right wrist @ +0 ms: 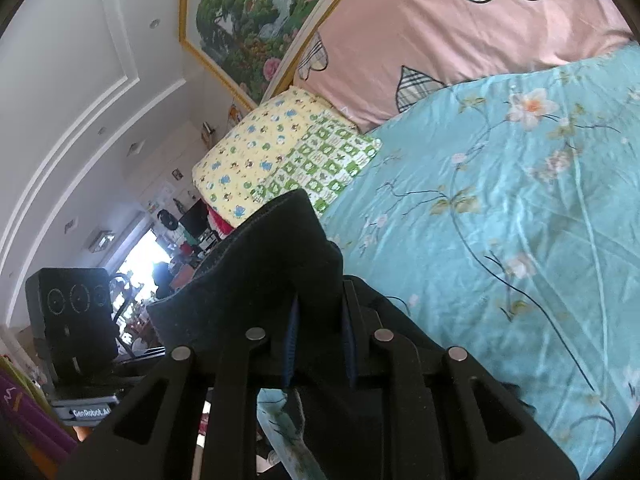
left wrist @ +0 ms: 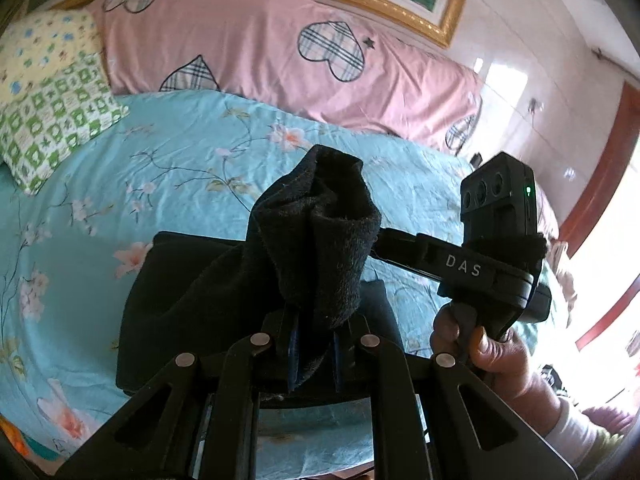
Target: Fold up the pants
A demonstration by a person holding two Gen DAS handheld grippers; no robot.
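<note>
Daylight is flooding in from a doorway [left wrist: 612, 280], blowing out to white in both views. Glare is shining on the tiled wall [left wrist: 504, 76]. The black pants [left wrist: 316, 216] are reading nearly featureless. Fisheye distortion is bending straight lines, and dark vignetting is rounding every corner.

Left gripper [left wrist: 314, 354] angled down, jaws nearly closed, blue pads clamped on a bunch of black pants [left wrist: 320, 232] that sticks up past the fingertips. Right gripper [right wrist: 318, 350] tilted closer to level, rolled to one side, jaws narrow, pads pinching a thick fold of the same fabric. In the left wrist view the right gripper sits to the right, just beside the left one, the person's right hand [left wrist: 480, 344] wrapped around its handle, pale sleeve cuff [left wrist: 576, 436] at the wrist.
</note>
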